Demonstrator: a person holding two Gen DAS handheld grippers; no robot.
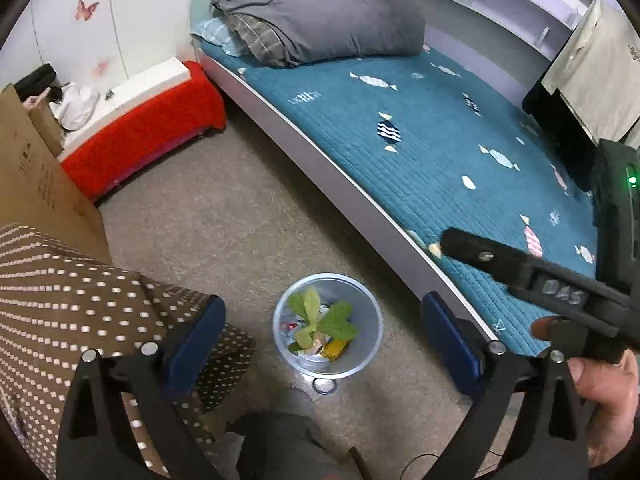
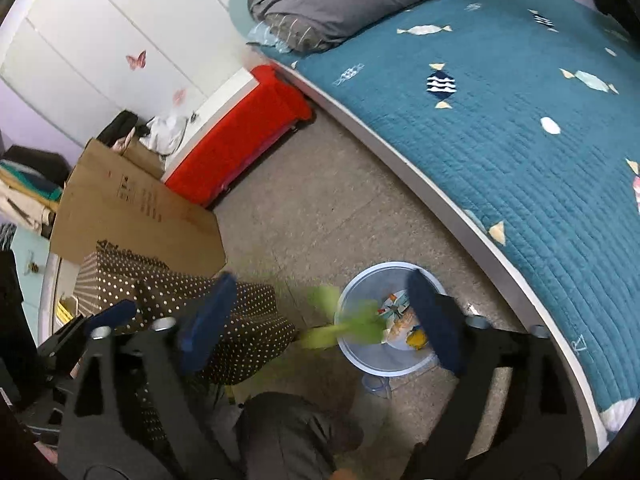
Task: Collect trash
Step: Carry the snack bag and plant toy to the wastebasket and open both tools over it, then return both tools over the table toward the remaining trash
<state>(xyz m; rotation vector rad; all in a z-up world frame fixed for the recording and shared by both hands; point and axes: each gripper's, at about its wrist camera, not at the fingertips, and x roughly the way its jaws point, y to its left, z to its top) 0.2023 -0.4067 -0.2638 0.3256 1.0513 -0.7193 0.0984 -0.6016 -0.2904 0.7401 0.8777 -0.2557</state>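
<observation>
A pale blue waste bin (image 1: 370, 334) stands on the floor beside the bed; it also shows in the right wrist view (image 2: 360, 354). Green leaves (image 1: 320, 316) and wrappers (image 1: 334, 349) lie in it. In the right wrist view the green leaves (image 2: 340, 326) are motion-blurred, over the bin's left rim. My left gripper (image 1: 324, 336) is open and empty, held above the bin. My right gripper (image 2: 320, 312) is open above the bin; its body (image 1: 532, 272) shows at the right of the left wrist view.
A bed with a teal quilt (image 1: 420, 140) and grey folded bedding (image 1: 320, 20) lies to the right. A red-covered box (image 1: 148, 128), a cardboard sheet (image 1: 36, 176) and a brown dotted cloth (image 1: 88, 312) stand to the left. The person's knee (image 1: 280, 440) is below.
</observation>
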